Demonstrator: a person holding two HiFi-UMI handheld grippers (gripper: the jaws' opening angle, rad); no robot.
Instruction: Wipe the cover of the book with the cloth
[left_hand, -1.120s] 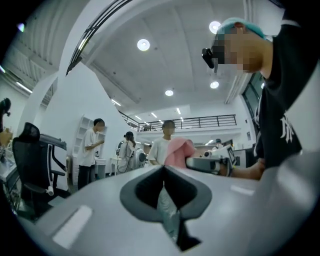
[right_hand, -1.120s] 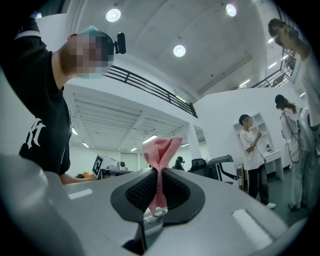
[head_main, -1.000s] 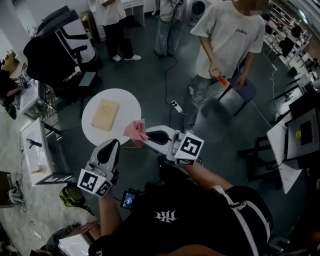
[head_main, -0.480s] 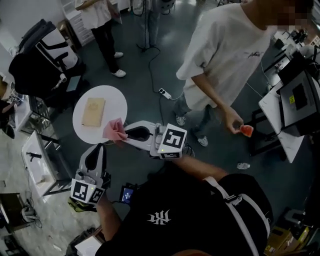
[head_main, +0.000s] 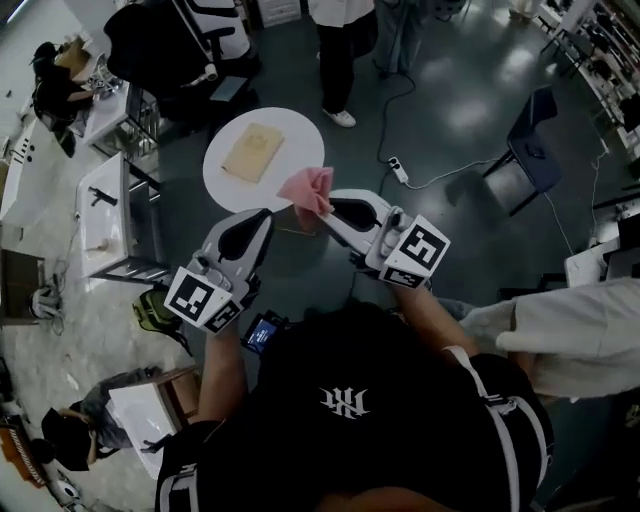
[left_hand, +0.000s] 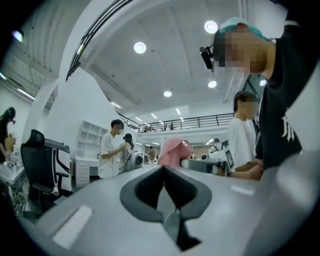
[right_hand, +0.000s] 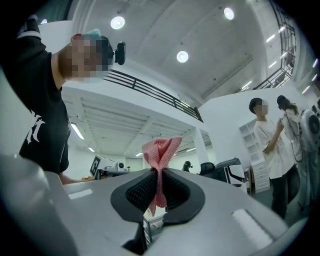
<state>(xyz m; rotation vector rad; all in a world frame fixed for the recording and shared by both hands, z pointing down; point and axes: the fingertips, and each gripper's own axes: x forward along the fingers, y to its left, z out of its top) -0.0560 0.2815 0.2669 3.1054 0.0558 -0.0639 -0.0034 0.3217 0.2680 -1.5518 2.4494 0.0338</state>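
Note:
In the head view a tan book (head_main: 252, 152) lies flat on a small round white table (head_main: 290, 140). A pink cloth (head_main: 307, 190) hangs bunched over the table's near right edge, pinched in my right gripper (head_main: 325, 207). From the right gripper view the cloth (right_hand: 160, 150) sticks up out of the shut jaws of that gripper (right_hand: 159, 174). My left gripper (head_main: 262, 217) hovers left of it, just short of the table, apart from the book. Its jaws (left_hand: 164, 172) are shut with nothing between them, and the cloth (left_hand: 173, 151) shows beyond them.
A black office chair (head_main: 190, 35) and a white side desk (head_main: 108, 215) stand left of the table. A power strip (head_main: 396, 170) lies on the floor, with a blue chair (head_main: 525, 165) at the right. One person stands behind the table (head_main: 340, 40), and another's white sleeve (head_main: 560, 335) is close at my right.
Both grippers have shifted and risen slightly, staying at the table's near edge, with the cloth still in the right one. The bystander in the white shirt has moved to the view's lower right edge.

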